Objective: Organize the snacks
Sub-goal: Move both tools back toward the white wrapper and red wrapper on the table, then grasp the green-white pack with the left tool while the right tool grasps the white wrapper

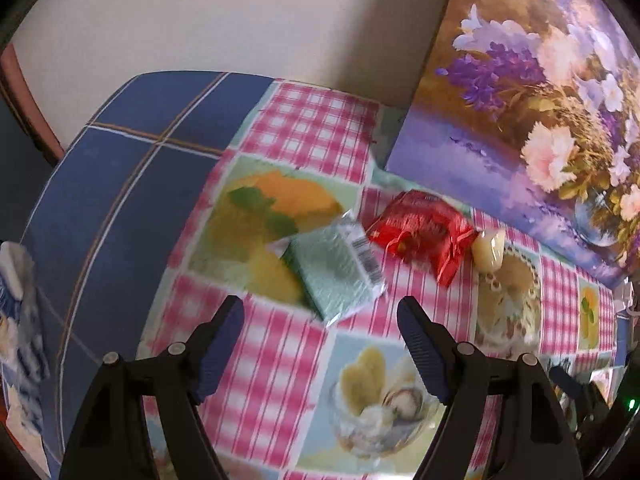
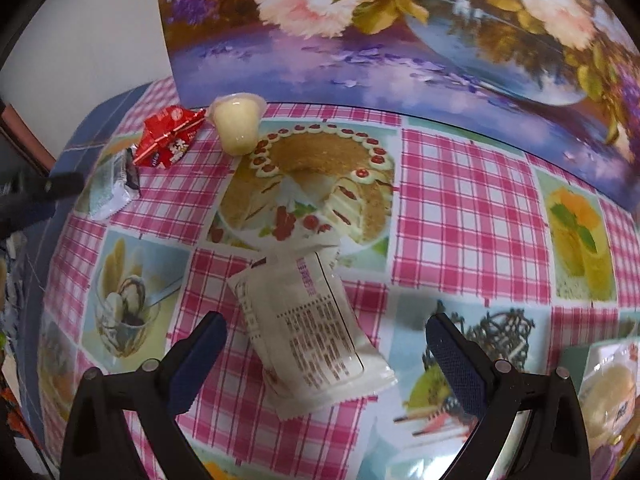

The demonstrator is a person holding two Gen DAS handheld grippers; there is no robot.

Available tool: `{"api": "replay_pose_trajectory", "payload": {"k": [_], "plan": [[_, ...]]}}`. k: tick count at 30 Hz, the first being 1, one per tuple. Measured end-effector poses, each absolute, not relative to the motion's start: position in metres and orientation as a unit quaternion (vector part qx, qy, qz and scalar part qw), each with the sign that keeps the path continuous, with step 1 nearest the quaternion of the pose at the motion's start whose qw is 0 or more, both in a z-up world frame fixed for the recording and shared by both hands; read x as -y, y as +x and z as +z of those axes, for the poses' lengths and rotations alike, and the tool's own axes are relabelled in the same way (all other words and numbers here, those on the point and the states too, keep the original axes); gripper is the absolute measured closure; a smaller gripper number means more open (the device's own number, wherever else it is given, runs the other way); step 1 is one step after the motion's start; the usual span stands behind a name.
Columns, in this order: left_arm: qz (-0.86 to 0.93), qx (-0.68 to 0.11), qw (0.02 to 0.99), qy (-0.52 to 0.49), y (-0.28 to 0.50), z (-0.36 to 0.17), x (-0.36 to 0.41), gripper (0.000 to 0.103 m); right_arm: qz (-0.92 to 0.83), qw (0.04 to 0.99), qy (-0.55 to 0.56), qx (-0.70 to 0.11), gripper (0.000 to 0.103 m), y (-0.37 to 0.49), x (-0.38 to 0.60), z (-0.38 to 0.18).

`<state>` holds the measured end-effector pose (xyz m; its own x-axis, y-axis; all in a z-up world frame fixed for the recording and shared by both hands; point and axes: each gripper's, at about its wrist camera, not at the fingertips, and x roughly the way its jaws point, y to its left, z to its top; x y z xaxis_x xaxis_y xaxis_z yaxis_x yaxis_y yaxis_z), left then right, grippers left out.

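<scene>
— Pink-checked oilcloth point(image 2: 472, 208) with dessert pictures covers our bench; what do we have closest in?

— Our right tool point(image 2: 326, 340) hangs low over it, fingers spread wide and holding nothing, with the white snack packet point(image 2: 316, 332) lying flat between them. Our left tool point(image 1: 320, 320) is likewise wide apart and empty, just short of the pale green wafer pack point(image 1: 336, 272).

— And past those?

— Beyond the green pack lies the red wrapped snack point(image 1: 424, 232), and touching or just beside it the small jelly cup point(image 2: 238, 122), tipped on its side. Another clear-wrapped snack point(image 2: 612, 392) sits at our right edge.

— What hems us in?

— A floral painting point(image 2: 400, 40) stands along the back of the bench, close behind the cup. A blue plaid cloth point(image 1: 132, 184) drapes the left end, with a plain white wall point(image 1: 240, 20) behind.
</scene>
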<state>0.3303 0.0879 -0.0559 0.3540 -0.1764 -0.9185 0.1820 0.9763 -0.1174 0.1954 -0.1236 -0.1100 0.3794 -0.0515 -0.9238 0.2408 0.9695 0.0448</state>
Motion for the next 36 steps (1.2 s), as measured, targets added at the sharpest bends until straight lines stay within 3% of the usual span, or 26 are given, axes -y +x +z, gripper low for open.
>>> {"api": "replay_pose_trajectory", "payload": {"k": [8,13,15,17,19,26,36], "plan": [[-0.097,-0.573,0.814,-0.005,0.355,-0.082,-0.064,0.024,-0.093,0.824,0.06,-0.555,0.006,0.21,0.117,-0.121],[-0.077,-0.578,0.813,0.005,0.361,-0.093,-0.06,0.025,-0.092,0.83,0.041,-0.548,0.028,0.209,0.107,-0.119],[-0.07,-0.574,0.816,0.01,0.36,-0.092,-0.06,0.039,-0.092,0.832,0.039,-0.545,0.036,0.207,0.106,-0.117],[-0.069,-0.574,0.816,0.01,0.358,-0.092,-0.061,0.045,-0.091,0.834,0.04,-0.543,0.045,0.207,0.104,-0.115],[-0.068,-0.577,0.814,0.007,0.356,-0.092,-0.062,0.05,-0.092,0.833,0.04,-0.544,0.046,0.206,0.103,-0.114],[-0.038,-0.59,0.807,0.008,0.328,-0.085,-0.068,0.051,-0.096,0.829,0.052,-0.549,0.047,0.191,0.102,-0.107],[-0.044,-0.55,0.832,-0.052,0.257,-0.043,-0.079,0.051,-0.12,0.833,0.08,-0.534,0.047,0.14,0.115,-0.075]]}}
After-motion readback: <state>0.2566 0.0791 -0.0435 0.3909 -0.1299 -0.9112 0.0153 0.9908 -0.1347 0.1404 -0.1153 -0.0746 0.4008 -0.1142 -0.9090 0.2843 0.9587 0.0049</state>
